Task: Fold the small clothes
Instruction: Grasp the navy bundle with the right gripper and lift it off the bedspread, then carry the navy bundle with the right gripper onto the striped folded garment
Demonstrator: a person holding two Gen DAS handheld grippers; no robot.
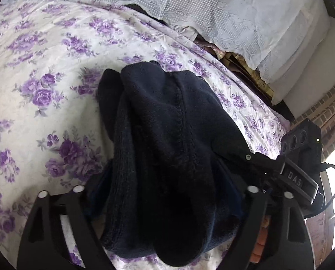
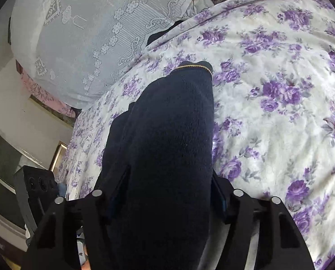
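Note:
A dark navy knitted garment (image 1: pixel 167 148) lies bunched on a bed covered with a white sheet with purple flowers (image 1: pixel 43 78). In the left wrist view the cloth fills the gap of my left gripper (image 1: pixel 165 193), whose fingers close on it from both sides. The right gripper's body (image 1: pixel 302 157) shows at that view's right edge. In the right wrist view the same garment (image 2: pixel 171 139), with a thin gold trim line at its far end, runs between the fingers of my right gripper (image 2: pixel 167 193), which grips it. The fingertips are hidden by the cloth.
A pale lace-covered pillow or bedding (image 1: pixel 223 11) lies along the bed's far side, also in the right wrist view (image 2: pixel 88 33). The bed edge, a brick wall (image 1: pixel 324 112) and a window (image 2: pixel 3 168) lie beyond. The left gripper's body (image 2: pixel 37 184) shows at lower left.

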